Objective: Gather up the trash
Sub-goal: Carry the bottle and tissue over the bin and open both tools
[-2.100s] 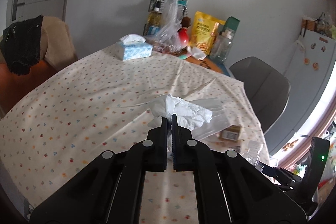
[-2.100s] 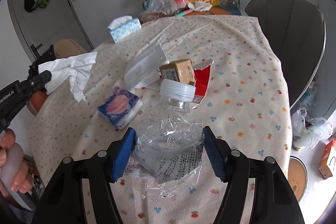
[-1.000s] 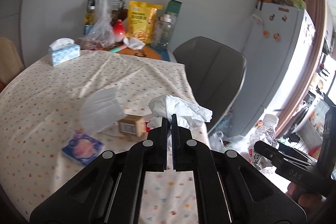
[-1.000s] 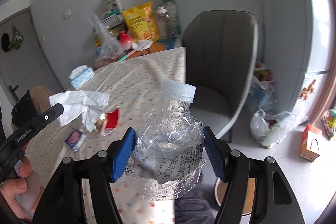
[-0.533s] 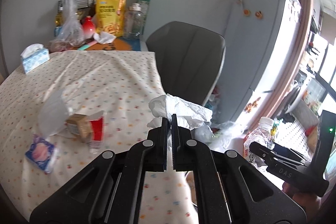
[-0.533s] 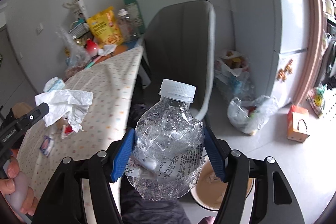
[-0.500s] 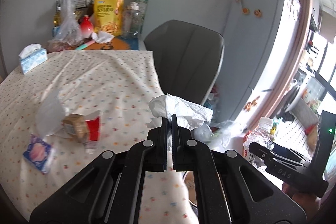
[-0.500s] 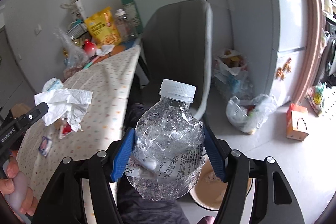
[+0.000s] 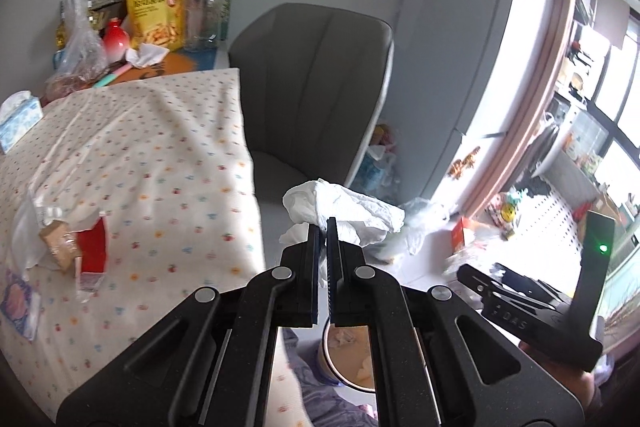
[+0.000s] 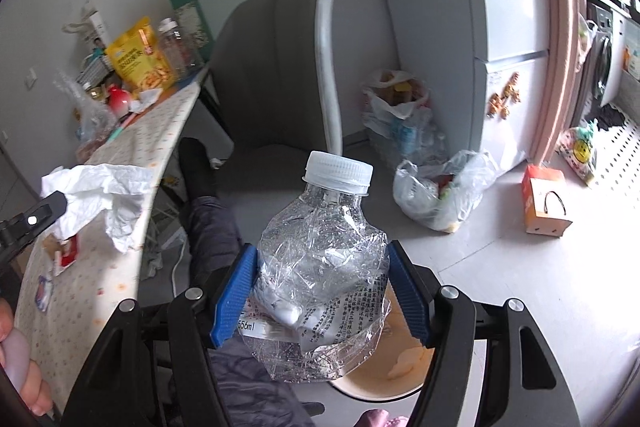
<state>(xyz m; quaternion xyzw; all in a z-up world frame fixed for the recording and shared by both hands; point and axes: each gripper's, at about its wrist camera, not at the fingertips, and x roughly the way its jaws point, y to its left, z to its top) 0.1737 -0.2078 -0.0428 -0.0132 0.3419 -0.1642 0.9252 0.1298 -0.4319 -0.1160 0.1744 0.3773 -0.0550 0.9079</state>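
Left gripper [image 9: 323, 223]: held out past the table edge, above the floor; jaws pressed together on a crumpled white tissue [image 9: 344, 209], which sticks out ahead of the tips.
Right gripper [image 10: 322, 267]: held low over the floor; blue pads [image 10: 236, 297] clamp both sides of a crushed clear plastic bottle [image 10: 322, 283], white cap on and pointing up.
Trash bin [image 10: 384, 375]: round, tan inside, on the floor directly under the bottle; a pale scrap lies in it.
Left wrist view only: bin [image 9: 346, 351] shows between and below the left fingers; table [image 9: 160, 155] with dotted cloth carries a red-and-tan carton [image 9: 76, 247] and a small tissue pack [image 9: 18, 301] near its front edge; the right gripper's body [image 9: 532, 301] is at lower right, its bottle hidden.
Right wrist view only: the tissue [image 10: 104, 195] and left gripper tip [image 10: 40, 215] at left, level with the table edge; a filled plastic bag [image 10: 444, 195] and an orange box [image 10: 544, 205] on the floor by the fridge [image 10: 516, 27].
Both views: grey chair [image 9: 316, 91] beside the table.
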